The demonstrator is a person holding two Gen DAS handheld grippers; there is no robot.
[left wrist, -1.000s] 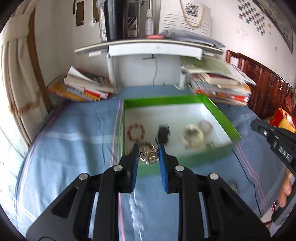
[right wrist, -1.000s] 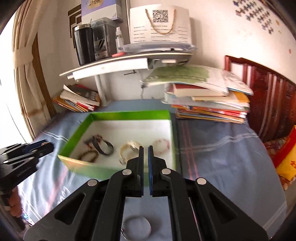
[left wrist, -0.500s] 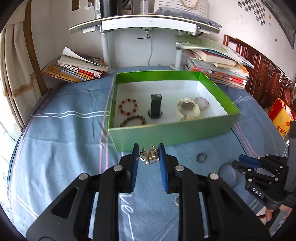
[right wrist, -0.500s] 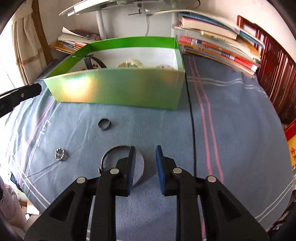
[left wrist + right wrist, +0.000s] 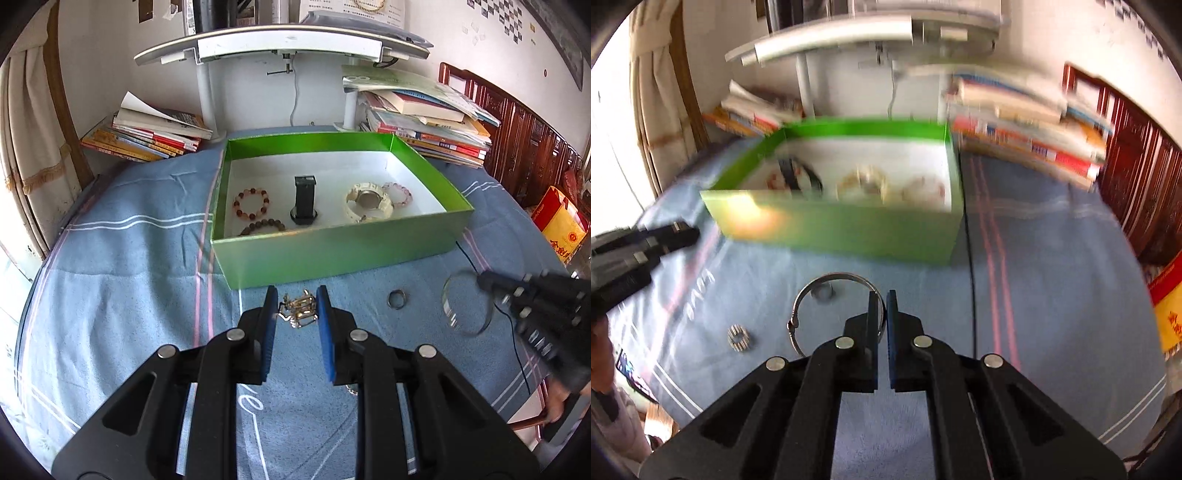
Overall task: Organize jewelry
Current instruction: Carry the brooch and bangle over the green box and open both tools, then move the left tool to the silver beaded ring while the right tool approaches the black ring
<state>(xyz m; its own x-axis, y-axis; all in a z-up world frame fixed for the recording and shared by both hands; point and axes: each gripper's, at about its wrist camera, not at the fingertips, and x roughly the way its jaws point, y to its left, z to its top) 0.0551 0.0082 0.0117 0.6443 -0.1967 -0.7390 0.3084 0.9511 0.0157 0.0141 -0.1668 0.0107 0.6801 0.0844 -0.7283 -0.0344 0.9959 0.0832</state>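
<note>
Starting left of the green box (image 5: pixel 332 254), your left gripper (image 5: pixel 297 314) sits just in front of the near wall, jaws partly closed on a small gold tangle of jewelry (image 5: pixel 298 312) — the blue pads press on it from both sides. That piece is loose and spiky, so a jolt could let it slip out short of the box. Right of it, a small ring (image 5: pixel 398 297) lies flat on the blue cloth (image 5: pixel 129 277), near the wall. Further right, your right gripper (image 5: pixel 881 314) has its jaws pinched shut on the rim of the silver bangle (image 5: pixel 827 291). Held by one thin edge, it could swivel or clip the wall on the way in. The bangle stands tilted on edge off the cloth, its plane running toward the box; being round, it has no long axis.
</note>
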